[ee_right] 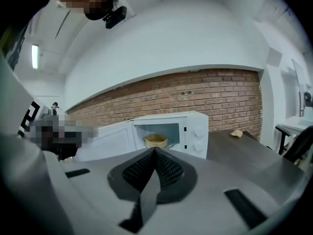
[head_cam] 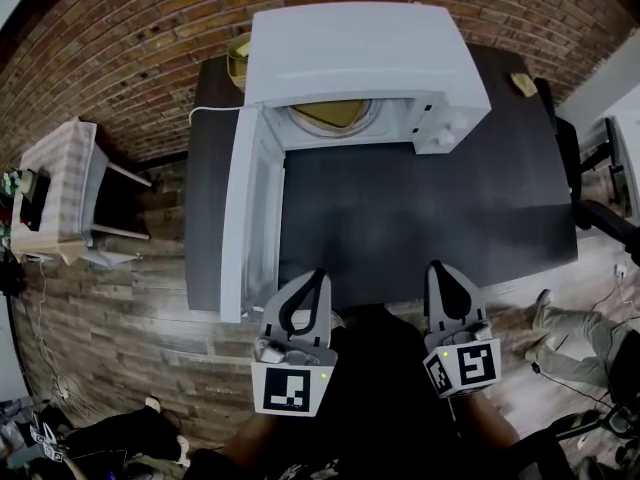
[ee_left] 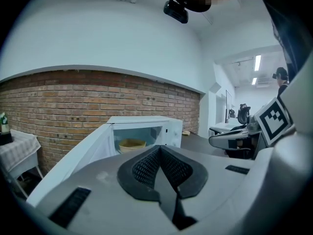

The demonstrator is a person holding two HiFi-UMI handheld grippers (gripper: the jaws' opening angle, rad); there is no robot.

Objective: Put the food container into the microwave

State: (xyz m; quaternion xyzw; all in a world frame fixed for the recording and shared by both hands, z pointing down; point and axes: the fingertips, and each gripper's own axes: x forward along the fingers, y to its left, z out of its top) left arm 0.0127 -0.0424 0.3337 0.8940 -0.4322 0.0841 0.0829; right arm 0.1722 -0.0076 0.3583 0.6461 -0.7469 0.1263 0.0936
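A tan food container sits inside the white microwave, whose door hangs wide open to the left. Both grippers are held back over the table's near edge, well short of the microwave. My left gripper is shut and holds nothing. My right gripper is shut as well, with nothing between its jaws.
The microwave stands on a dark table against a brick wall. A small tan object lies at the table's far right. A small side table is at the left. A person's legs show at the right.
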